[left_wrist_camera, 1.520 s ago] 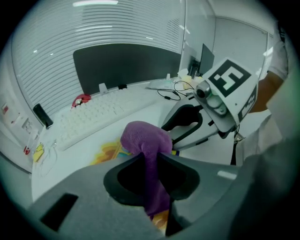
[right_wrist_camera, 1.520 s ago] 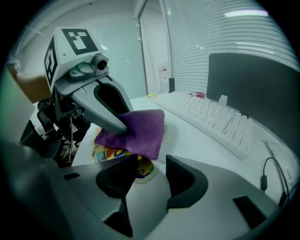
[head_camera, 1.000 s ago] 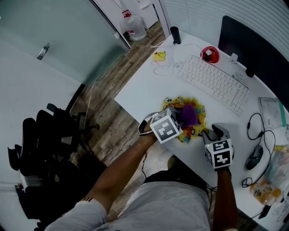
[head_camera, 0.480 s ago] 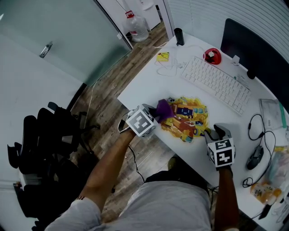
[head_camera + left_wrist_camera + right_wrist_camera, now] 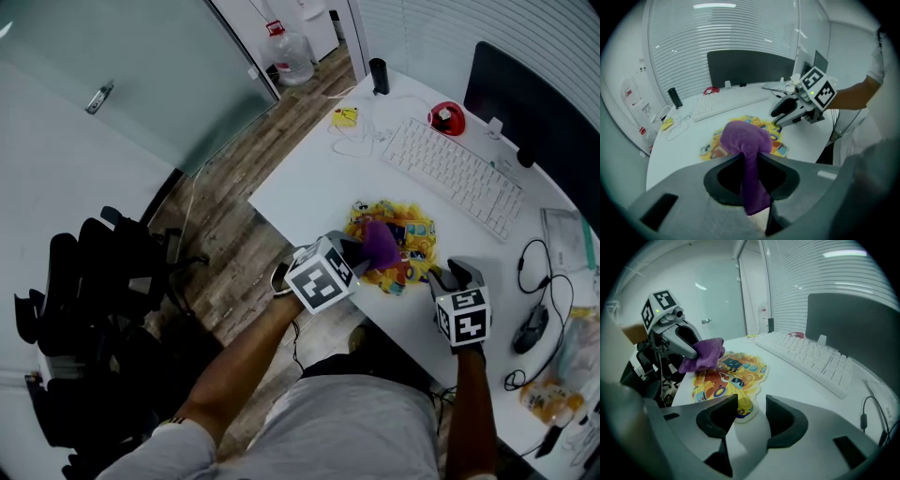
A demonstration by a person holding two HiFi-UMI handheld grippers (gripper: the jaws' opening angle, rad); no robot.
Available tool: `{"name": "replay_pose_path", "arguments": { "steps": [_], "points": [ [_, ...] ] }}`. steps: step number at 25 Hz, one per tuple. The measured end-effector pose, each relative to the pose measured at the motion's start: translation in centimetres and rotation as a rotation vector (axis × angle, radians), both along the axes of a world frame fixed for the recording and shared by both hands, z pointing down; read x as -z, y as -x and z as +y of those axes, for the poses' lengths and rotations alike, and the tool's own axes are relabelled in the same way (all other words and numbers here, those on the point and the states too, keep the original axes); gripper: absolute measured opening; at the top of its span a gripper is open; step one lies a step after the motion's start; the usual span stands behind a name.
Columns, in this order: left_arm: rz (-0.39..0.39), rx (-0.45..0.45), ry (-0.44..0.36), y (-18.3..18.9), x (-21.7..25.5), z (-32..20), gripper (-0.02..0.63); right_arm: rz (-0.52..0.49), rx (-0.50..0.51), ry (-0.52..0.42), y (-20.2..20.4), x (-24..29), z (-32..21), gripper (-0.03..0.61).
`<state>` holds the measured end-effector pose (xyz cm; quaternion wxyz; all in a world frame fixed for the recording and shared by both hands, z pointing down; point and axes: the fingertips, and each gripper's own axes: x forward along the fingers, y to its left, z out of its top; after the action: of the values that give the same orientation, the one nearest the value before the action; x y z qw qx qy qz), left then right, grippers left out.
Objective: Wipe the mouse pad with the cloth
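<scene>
A colourful yellow mouse pad [image 5: 405, 246] lies near the front edge of the white desk [image 5: 309, 178]. A purple cloth [image 5: 380, 241] rests on the pad's left part, and my left gripper [image 5: 360, 251] is shut on it. In the left gripper view the cloth [image 5: 744, 138] bulges out ahead of the jaws and hangs down between them, over the pad [image 5: 710, 149]. My right gripper [image 5: 441, 276] stands open at the pad's right end. In the right gripper view its left jaw sits over the near edge of the pad [image 5: 733, 371], with the cloth [image 5: 704, 354] farther left.
A white keyboard [image 5: 453, 169] lies behind the pad, with a dark monitor [image 5: 534, 103] beyond it. A red object [image 5: 447, 117], a black cylinder [image 5: 379, 75] and a yellow item [image 5: 345, 116] are at the back. A black mouse [image 5: 530, 326] with cable lies right. An office chair [image 5: 84, 281] stands left.
The left gripper swept the cloth left to the pad's left edge, then back right onto the pad. The right gripper has stayed at the pad's right end.
</scene>
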<state>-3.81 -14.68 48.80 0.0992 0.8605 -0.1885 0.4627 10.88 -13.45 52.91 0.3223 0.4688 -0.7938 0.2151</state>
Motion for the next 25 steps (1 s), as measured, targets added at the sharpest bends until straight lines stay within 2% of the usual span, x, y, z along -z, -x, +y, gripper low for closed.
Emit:
{"name": "replay_pose_path", "arguments": {
  "steps": [5,11,17,25],
  "points": [
    [0.026,-0.122,0.058,-5.1,-1.7,3.7,0.083,-0.002,0.001,0.002,0.0,0.0,0.0,0.169],
    [-0.021,-0.176,0.055,-7.1,-3.6,4.4,0.083,-0.003,0.001,0.003,0.0,0.0,-0.1,0.169],
    [-0.044,-0.149,0.082,-5.8,-3.6,3.8,0.082,-0.004,0.002,0.003,0.0,-0.2,-0.1,0.169],
    [-0.053,-0.027,0.091,-0.1,-4.1,0.9,0.083,-0.005,0.004,0.002,-0.1,-0.2,-0.1,0.169]
  ]
}}
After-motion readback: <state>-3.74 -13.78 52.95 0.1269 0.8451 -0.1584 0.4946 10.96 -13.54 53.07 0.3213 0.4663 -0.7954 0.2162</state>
